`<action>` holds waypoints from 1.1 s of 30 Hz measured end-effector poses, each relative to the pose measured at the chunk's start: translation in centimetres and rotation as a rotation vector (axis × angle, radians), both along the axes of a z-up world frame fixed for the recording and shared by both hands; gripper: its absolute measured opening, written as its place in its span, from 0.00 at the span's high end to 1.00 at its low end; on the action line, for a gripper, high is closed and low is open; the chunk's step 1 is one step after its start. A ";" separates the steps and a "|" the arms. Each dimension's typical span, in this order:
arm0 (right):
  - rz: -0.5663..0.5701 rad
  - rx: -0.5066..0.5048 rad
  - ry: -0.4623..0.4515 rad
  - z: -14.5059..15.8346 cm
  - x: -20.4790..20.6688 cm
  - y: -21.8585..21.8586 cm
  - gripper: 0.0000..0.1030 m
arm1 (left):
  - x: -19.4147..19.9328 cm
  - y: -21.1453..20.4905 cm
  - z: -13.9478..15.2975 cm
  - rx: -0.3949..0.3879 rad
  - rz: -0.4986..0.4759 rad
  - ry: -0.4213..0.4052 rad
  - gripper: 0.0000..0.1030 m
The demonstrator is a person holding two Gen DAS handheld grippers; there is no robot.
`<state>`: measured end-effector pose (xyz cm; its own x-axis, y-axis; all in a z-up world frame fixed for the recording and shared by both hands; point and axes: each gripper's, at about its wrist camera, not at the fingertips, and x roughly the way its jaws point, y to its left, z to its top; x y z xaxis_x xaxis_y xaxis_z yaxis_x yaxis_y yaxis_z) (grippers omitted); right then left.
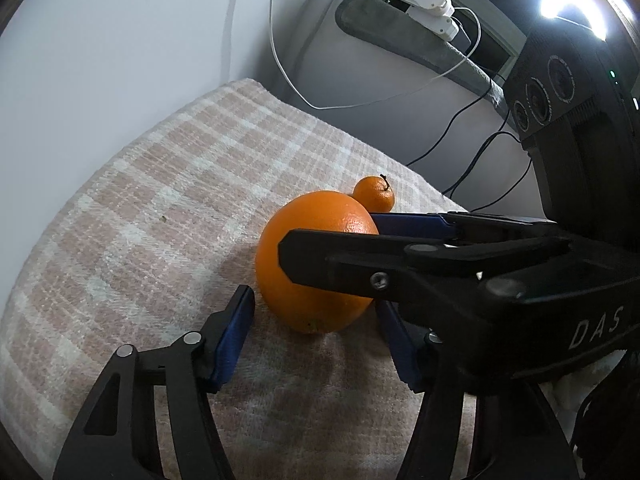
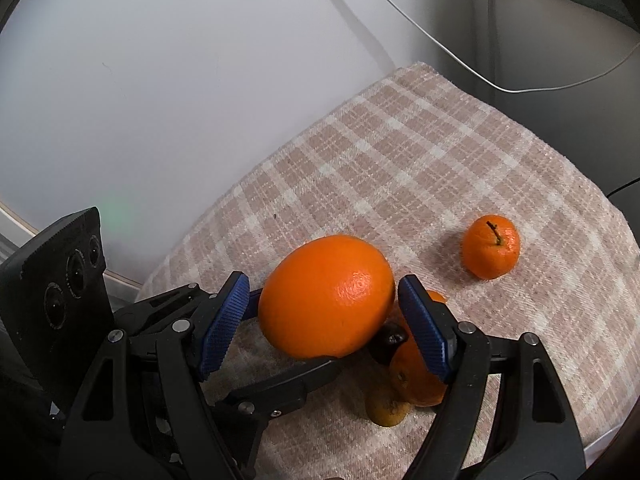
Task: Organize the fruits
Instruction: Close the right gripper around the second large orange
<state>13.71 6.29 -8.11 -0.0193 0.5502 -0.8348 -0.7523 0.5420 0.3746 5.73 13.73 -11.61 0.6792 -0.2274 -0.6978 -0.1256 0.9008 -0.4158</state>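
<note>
A large orange [image 1: 316,264] [image 2: 326,296] rests on a pink checked cloth [image 1: 160,208] [image 2: 440,168]. Both grippers bracket it. My left gripper [image 1: 314,332] is open, its blue pads on either side of the orange's near end. My right gripper [image 2: 320,320] reaches in from the right in the left wrist view [image 1: 332,240]; its pads flank the orange with small gaps, so it looks open. A small tangerine [image 1: 375,194] [image 2: 491,246] with a stem lies beyond. Another small orange fruit [image 2: 416,376] and a yellowish one [image 2: 388,410] lie under my right gripper's right finger.
A white wall [image 2: 160,80] runs along the cloth's far left side. White and black cables [image 1: 400,96] hang off the back right, below a grey padded ledge [image 1: 420,40] with white devices. The cloth's right edge [image 2: 616,216] drops off.
</note>
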 end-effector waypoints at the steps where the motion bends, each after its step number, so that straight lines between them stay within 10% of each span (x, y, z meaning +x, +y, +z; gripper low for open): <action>1: 0.002 -0.001 0.000 -0.1 0.0 0.0 0.23 | 0.0 0.0 0.0 0.002 -0.001 -0.001 0.41; 33: -0.030 0.015 -0.086 2.5 -1.2 -1.0 0.28 | -1.0 -2.3 2.0 0.104 0.007 -0.061 0.44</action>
<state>12.52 5.29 -5.64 0.0690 0.5622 -0.8241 -0.7658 0.5593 0.3174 4.71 11.46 -9.60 0.7228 -0.1512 -0.6744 -0.1093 0.9385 -0.3275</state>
